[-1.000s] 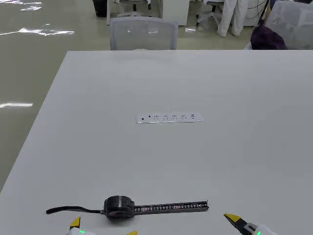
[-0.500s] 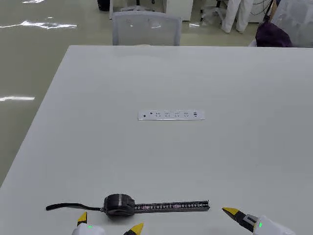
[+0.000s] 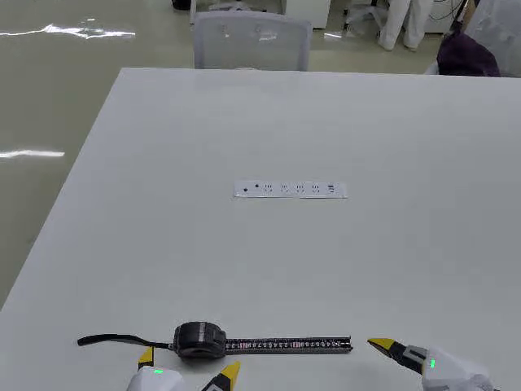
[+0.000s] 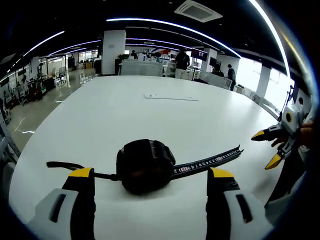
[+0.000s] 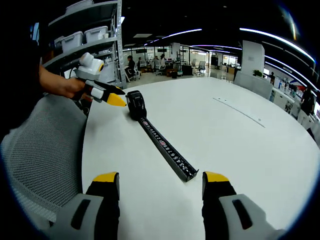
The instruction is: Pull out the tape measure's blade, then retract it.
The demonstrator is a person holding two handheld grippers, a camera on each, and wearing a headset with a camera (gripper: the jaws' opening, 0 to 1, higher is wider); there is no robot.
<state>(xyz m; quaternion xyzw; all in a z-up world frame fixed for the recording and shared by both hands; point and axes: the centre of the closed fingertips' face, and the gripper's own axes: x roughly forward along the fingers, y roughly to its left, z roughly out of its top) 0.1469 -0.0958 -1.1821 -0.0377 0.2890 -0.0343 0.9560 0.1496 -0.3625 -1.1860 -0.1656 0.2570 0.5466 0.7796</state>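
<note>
Left claw [image 3: 188, 364], right claw [image 5: 161, 177] nearer tape measure [image 3: 199, 340]

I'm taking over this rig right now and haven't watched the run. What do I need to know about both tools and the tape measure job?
Left tool: open, empty, aimed at the tape measure case from the near side, not touching it.
Right tool: open, empty, pointed at the blade's free end, apart from it.
Things: the case lies on the white table near its front edge. Its strap trails one way and the blade lies flat the other way.
Done: the blade is pulled out.
Left: retract it. I cannot tell whether a lock is on.
</note>
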